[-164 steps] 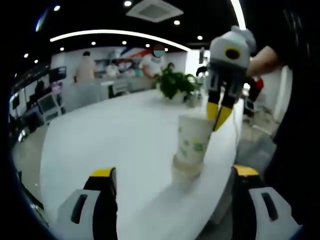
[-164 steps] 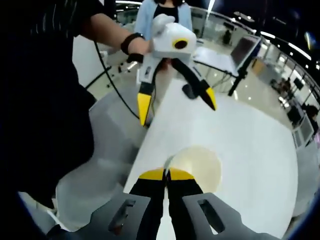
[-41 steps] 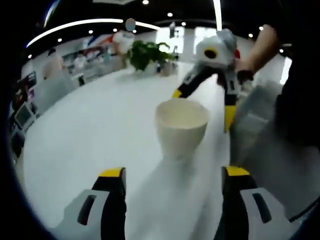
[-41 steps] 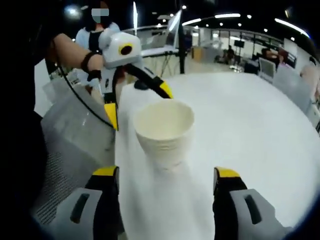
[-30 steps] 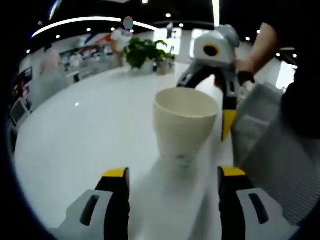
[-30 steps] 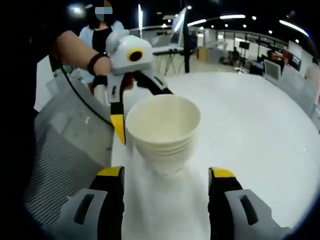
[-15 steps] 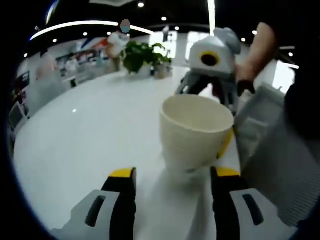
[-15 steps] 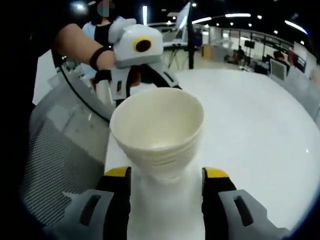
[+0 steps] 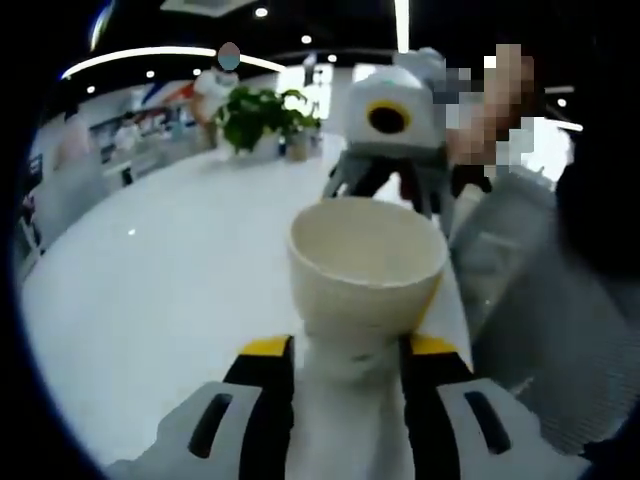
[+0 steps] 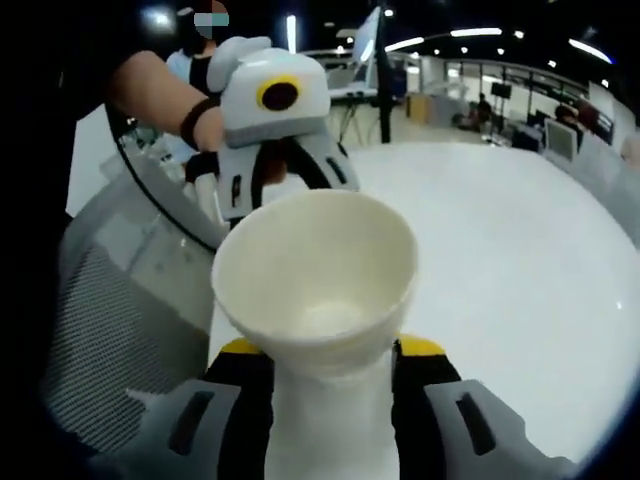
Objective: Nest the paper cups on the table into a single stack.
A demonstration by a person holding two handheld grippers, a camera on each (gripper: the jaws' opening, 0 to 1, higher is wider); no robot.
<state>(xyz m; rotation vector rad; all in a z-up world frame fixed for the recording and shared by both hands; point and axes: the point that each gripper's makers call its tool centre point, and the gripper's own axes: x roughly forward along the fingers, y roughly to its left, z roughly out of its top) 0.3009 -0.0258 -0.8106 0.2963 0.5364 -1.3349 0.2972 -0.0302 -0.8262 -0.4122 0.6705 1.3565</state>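
One stack of paper cups (image 9: 366,272) upright on the white table (image 9: 150,290), between both grippers. Left gripper (image 9: 340,352): jaws apart, yellow tips flanking stack base; contact cannot be told. Right gripper (image 10: 322,352): jaws apart, likewise astride the base from the opposite side. Cup count within stack unclear

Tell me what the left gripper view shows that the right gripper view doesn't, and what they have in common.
Left gripper view: a potted plant at the far side of the white table, with the right hand-held gripper reaching toward the cups from beyond them.

Right gripper view: a grey mesh chair beside the table's edge, a monitor on a stand in the background, and the left hand-held gripper coming in from behind the cups.

Both: the stack of paper cups standing upright on the table, between that view's own yellow-tipped jaws, which flank its lower part.
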